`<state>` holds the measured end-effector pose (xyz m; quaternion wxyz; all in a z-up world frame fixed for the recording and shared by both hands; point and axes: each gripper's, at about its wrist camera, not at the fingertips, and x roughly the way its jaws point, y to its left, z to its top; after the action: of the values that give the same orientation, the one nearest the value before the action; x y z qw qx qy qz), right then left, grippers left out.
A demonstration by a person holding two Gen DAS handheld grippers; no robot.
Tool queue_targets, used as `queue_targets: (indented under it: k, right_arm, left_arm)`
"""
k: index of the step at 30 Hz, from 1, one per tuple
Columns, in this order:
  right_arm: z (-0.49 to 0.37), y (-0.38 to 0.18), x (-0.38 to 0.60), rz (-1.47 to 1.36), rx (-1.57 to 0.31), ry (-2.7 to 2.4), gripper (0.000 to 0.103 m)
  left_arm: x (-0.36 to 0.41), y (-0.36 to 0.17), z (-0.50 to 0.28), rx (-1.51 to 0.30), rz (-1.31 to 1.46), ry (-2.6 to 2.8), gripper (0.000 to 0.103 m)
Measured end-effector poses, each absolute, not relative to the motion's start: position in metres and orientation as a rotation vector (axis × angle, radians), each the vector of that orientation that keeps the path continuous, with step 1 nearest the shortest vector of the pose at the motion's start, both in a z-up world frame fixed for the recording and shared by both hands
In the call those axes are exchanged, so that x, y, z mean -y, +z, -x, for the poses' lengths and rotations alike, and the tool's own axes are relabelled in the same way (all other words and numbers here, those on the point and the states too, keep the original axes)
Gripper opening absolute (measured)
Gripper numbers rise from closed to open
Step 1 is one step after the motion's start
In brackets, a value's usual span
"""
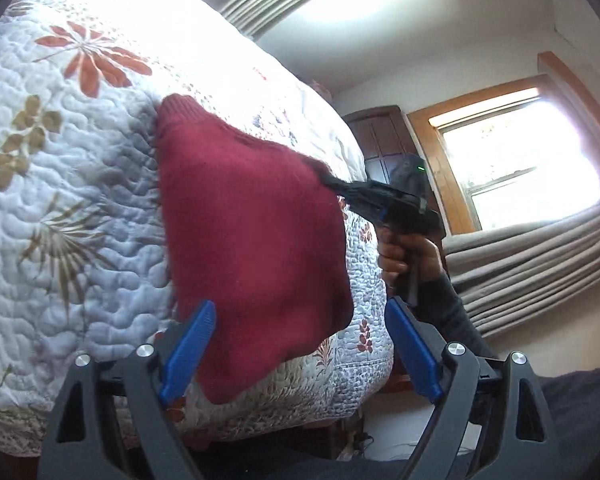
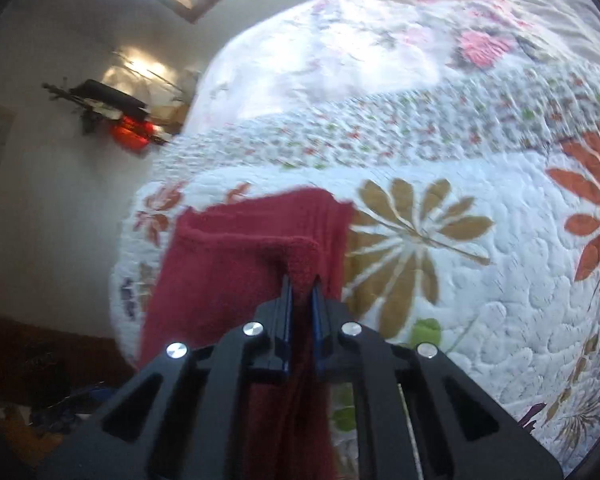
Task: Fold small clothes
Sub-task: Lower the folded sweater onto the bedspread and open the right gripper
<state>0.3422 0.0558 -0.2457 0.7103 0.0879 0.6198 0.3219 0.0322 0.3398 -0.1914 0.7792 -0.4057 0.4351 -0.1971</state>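
Observation:
A dark red knitted garment (image 1: pixel 252 240) hangs above the floral quilt (image 1: pixel 60 184), lifted by one edge. In the left wrist view my right gripper (image 1: pixel 336 184) pinches its upper right edge, with a hand (image 1: pixel 400 252) on the grip. My left gripper (image 1: pixel 300 312) stands open just below the garment, its blue pads (image 1: pixel 188 352) either side of the lower hem without touching it. The right wrist view shows my right gripper (image 2: pixel 302 280) shut on a folded edge of the red garment (image 2: pixel 228 268), which drapes down past the fingers over the quilt (image 2: pixel 480 280).
The bed's edge (image 1: pixel 364 376) drops to the floor on the right. A window (image 1: pixel 520 172) with grey curtains (image 1: pixel 540 264) and a dark wooden cabinet (image 1: pixel 384 140) stand behind. A wall shelf with a red object (image 2: pixel 128 132) hangs beyond the bed.

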Motion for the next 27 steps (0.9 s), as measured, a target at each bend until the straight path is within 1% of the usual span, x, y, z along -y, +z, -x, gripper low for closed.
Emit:
queue_targets:
  k: [1, 2, 3, 5, 6, 7, 8, 10, 12, 13, 15, 18, 19, 21, 22, 24, 27]
  right_arm:
    - [-0.341, -0.261, -0.053, -0.213, -1.398, 0.697, 0.008]
    - [-0.339, -0.265, -0.049, -0.24, -1.381, 0.701, 0.011]
    - [-0.337, -0.26, -0.044, -0.282, -1.356, 0.72, 0.016]
    - [-0.328, -0.237, -0.031, -0.35, -1.314, 0.751, 0.041]
    - [-0.323, -0.224, -0.026, -0.346, -1.287, 0.753, 0.042]
    - [-0.315, -0.209, -0.021, -0.34, -1.257, 0.765, 0.04]
    - [-0.306, -0.199, -0.017, -0.343, -1.242, 0.792, 0.034]
    - [-0.284, -0.18, -0.018, -0.351, -1.233, 0.891, 0.031]
    - [-0.263, -0.178, -0.03, -0.284, -1.256, 0.946, 0.028]
    - [-0.256, -0.186, -0.036, -0.26, -1.289, 0.944, 0.028]
    - [-0.254, -0.212, -0.04, -0.224, -1.346, 0.874, 0.014]
    - [-0.263, -0.237, -0.033, -0.247, -1.363, 0.803, 0.006]
    - [-0.264, -0.235, -0.03, -0.258, -1.361, 0.78, 0.0]
    - [-0.256, -0.215, -0.024, -0.267, -1.319, 0.787, 0.005]
    - [-0.246, -0.201, -0.021, -0.261, -1.292, 0.8, 0.01]
    - [-0.221, -0.178, -0.017, -0.235, -1.246, 0.84, 0.012]
    - [-0.184, -0.171, -0.02, -0.188, -1.255, 0.898, 0.012]
  left_arm:
    - [-0.337, -0.194, -0.035, -0.949, 0.881, -0.434, 0.087]
    - [-0.336, -0.194, -0.038, -0.956, 0.882, -0.436, 0.087]
    - [-0.336, -0.191, -0.039, -0.954, 0.881, -0.441, 0.086]
    - [-0.33, -0.186, -0.044, -0.93, 0.887, -0.473, 0.087]
    - [-0.33, -0.184, -0.046, -0.922, 0.887, -0.484, 0.087]
    - [-0.329, -0.184, -0.051, -0.92, 0.881, -0.493, 0.087]
    - [-0.328, -0.185, -0.057, -0.92, 0.873, -0.497, 0.088]
    - [-0.327, -0.192, -0.073, -0.923, 0.868, -0.508, 0.088]
    - [-0.326, -0.198, -0.085, -0.931, 0.877, -0.519, 0.088]
    - [-0.326, -0.204, -0.094, -0.945, 0.881, -0.517, 0.088]
    - [-0.323, -0.22, -0.111, -0.987, 0.884, -0.514, 0.088]
    - [-0.318, -0.24, -0.13, -1.028, 0.909, -0.507, 0.088]
    - [-0.315, -0.241, -0.132, -1.036, 0.904, -0.498, 0.088]
    - [-0.314, -0.231, -0.131, -1.038, 0.901, -0.5, 0.09]
    - [-0.315, -0.22, -0.125, -1.022, 0.901, -0.508, 0.09]
    - [-0.318, -0.204, -0.109, -0.973, 0.887, -0.527, 0.092]
    - [-0.323, -0.182, -0.072, -0.94, 0.824, -0.538, 0.094]
